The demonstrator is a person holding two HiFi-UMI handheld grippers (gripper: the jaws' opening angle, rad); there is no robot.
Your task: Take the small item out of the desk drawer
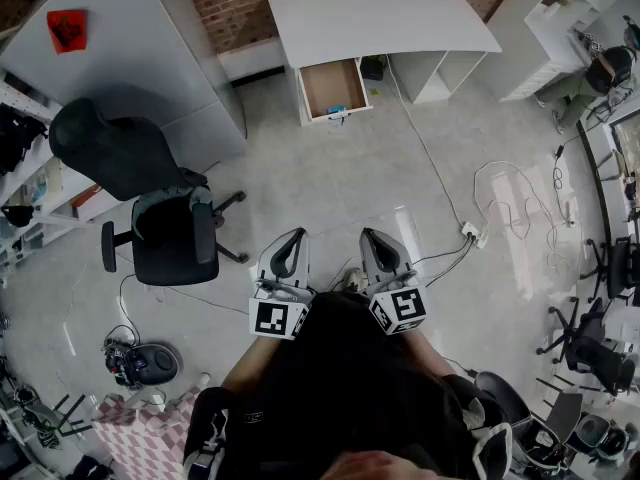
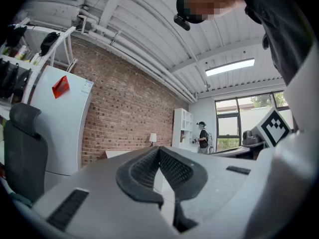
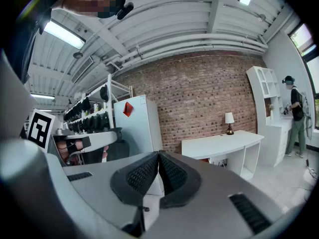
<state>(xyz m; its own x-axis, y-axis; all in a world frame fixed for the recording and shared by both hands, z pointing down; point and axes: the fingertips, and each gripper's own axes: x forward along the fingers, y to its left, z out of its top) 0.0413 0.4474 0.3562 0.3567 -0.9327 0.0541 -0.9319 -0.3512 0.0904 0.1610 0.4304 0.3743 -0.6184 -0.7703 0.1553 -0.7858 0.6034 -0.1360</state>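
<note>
I hold both grippers close to my body; the left gripper [image 1: 288, 248] has its jaws together on nothing, and the right gripper [image 1: 379, 248] is the same, pads meeting with no gap. The desk [image 1: 380, 18] stands well ahead of both, across bare floor; its drawer [image 1: 330, 86] is already pulled out, roughly in line with the gap between the grippers. The item [image 1: 337, 109], small and blue, lies at the drawer's near edge, untouched. So I judge only the opening done; left are the approach, parting one gripper's jaws, the grasp and the lift out. A chair [image 1: 165, 223] sits beside the left gripper.
</note>
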